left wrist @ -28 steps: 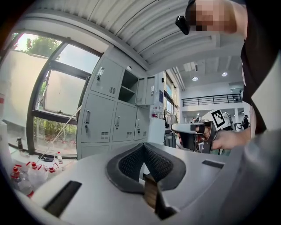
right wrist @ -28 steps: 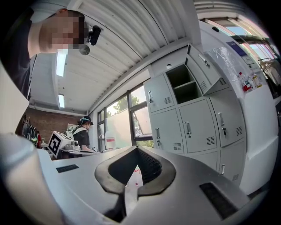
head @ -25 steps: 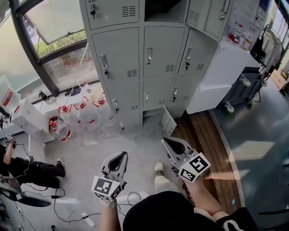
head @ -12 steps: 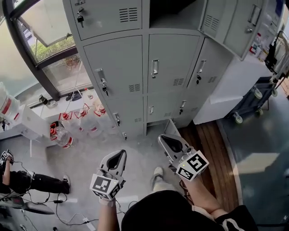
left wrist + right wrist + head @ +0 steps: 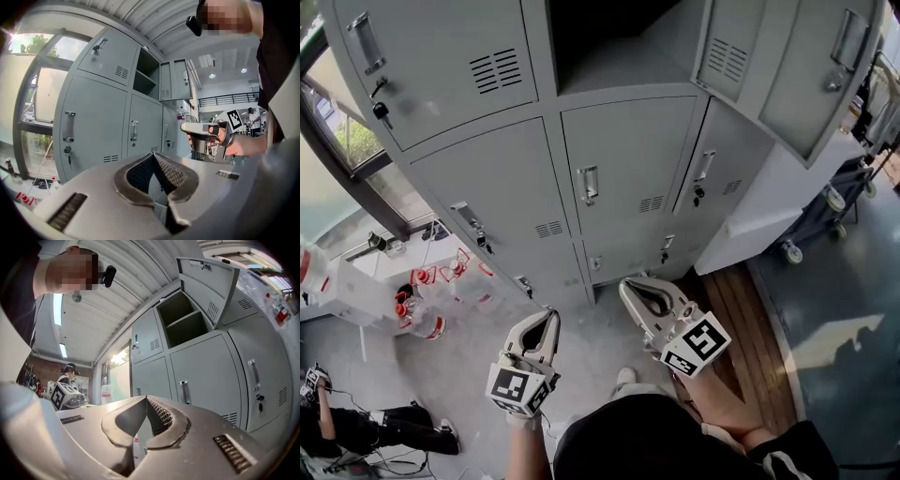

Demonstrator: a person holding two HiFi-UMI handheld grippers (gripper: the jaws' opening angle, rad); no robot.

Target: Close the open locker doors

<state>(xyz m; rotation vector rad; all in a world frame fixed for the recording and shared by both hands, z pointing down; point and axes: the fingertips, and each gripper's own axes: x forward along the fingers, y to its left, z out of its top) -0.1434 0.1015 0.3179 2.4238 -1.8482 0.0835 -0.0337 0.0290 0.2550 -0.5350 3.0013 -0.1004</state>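
Left gripper [image 5: 549,319] and right gripper [image 5: 628,285]: both jaw pairs pressed together, nothing between them, both facing the grey steel lockers [image 5: 628,178]. Pale concrete floor [image 5: 478,375] underfoot, wood strip [image 5: 750,319] on the right. Red-capped water jugs [image 5: 417,314] at the lockers' lower left corner. Upper middle compartment [image 5: 609,37] open, shelf inside. Its vented door [image 5: 787,66] is swung out right.

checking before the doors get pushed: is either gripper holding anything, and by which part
Nothing is held. The left gripper and the right gripper both have jaws closed together with nothing between them.
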